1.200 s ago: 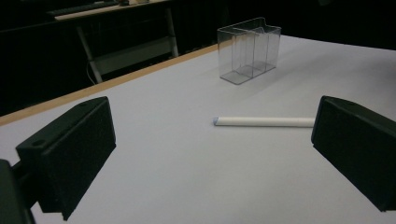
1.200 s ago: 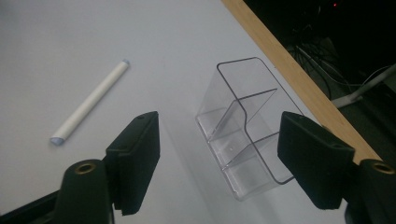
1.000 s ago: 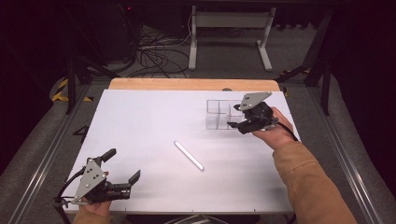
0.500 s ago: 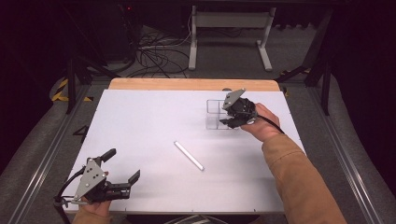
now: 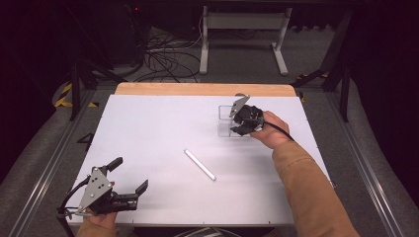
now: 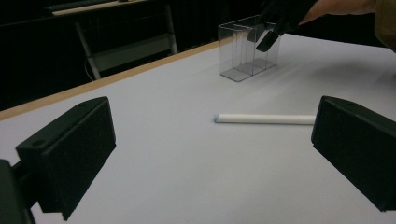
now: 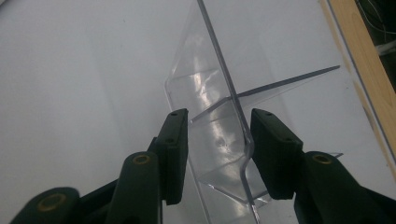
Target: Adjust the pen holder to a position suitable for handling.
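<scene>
Left claw point(image 5: 129, 178): at near left corner of worktop point(image 5: 163, 128), jaws spread wide, nothing between them.
Left hand point(image 5: 97, 222): grips claw from below, at worktop's near edge.
Right claw point(image 5: 240, 123): far right, jaws part-way apart, astride a clear wall, not clamped.
Right arm: brown sleeve point(image 5: 309, 192) reaching forward, hand point(image 5: 269, 129) behind claw.

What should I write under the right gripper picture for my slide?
The right gripper has its two black jaws on either side of one wall of the clear plastic box on the white table.
</scene>
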